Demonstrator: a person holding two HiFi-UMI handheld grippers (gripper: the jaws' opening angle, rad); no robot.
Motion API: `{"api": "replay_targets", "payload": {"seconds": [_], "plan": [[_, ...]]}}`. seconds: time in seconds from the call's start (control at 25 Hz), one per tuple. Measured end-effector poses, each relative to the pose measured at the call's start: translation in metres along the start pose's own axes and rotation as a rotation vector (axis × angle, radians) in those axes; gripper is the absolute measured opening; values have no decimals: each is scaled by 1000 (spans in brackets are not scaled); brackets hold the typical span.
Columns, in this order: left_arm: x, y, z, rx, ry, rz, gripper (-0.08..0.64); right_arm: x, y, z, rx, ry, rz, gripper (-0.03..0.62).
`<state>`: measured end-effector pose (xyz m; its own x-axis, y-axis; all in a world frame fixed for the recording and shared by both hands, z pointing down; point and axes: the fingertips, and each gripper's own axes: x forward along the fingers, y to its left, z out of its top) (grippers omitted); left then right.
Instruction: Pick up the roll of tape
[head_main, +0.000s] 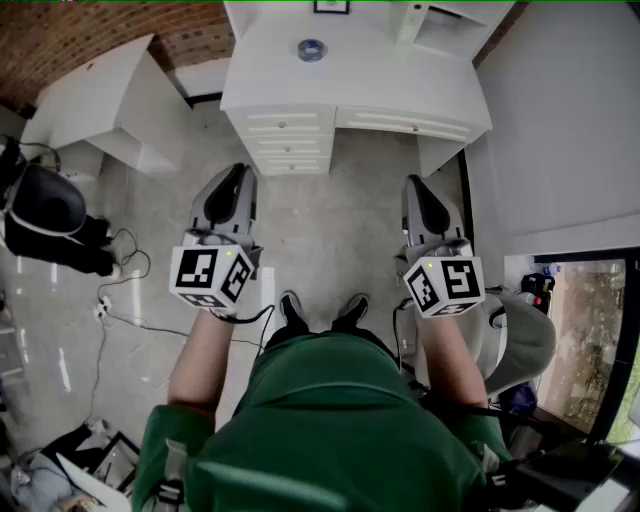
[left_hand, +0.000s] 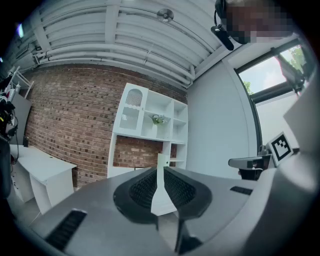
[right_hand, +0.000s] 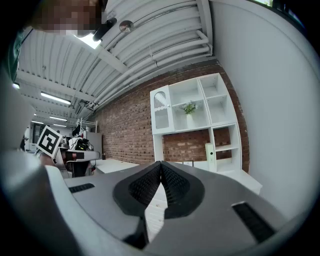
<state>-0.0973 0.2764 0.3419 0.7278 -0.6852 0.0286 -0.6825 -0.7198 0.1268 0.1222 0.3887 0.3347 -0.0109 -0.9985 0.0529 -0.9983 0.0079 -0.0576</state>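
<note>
A blue roll of tape (head_main: 312, 49) lies flat on the white desk (head_main: 400, 85) at the far middle of the head view. Both grippers are held level over the floor, well short of the desk. My left gripper (head_main: 237, 175) is shut with nothing between its jaws. My right gripper (head_main: 417, 188) is shut and empty too. In the left gripper view the left gripper (left_hand: 161, 167) points at a white shelf unit (left_hand: 150, 131) on a brick wall. The right gripper (right_hand: 160, 165) faces the same shelf unit (right_hand: 197, 120) in the right gripper view. The tape is hidden in both gripper views.
The desk has drawers (head_main: 288, 140) on its front left. A second white table (head_main: 105, 95) stands at the far left. A black chair (head_main: 50, 215) and cables (head_main: 120, 300) lie on the floor at the left. A white wall (head_main: 570, 130) and a glass door (head_main: 590, 340) are at the right.
</note>
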Motion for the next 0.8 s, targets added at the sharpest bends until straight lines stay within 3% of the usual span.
{"api": "replay_targets", "payload": {"seconds": [0.48, 0.52, 0.56, 0.6, 0.68, 0.8], "plan": [[-5, 20, 16, 5, -27, -17, 57, 9, 17, 7, 0, -7, -51, 28], [-7, 25, 20, 8, -34, -12, 57, 12, 20, 9, 0, -4, -58, 39], [-10, 30, 24, 11, -42, -7, 62, 15, 22, 12, -2, 0, -64, 101], [-13, 36, 27, 12, -47, -2, 95, 18, 26, 15, -6, 1, -70, 159], [-18, 49, 32, 9, -54, 5, 200, 23, 33, 21, -16, -5, -83, 192], [-28, 71, 39, 7, -66, 9, 238, 29, 48, 31, -30, -22, -95, 213]]}}
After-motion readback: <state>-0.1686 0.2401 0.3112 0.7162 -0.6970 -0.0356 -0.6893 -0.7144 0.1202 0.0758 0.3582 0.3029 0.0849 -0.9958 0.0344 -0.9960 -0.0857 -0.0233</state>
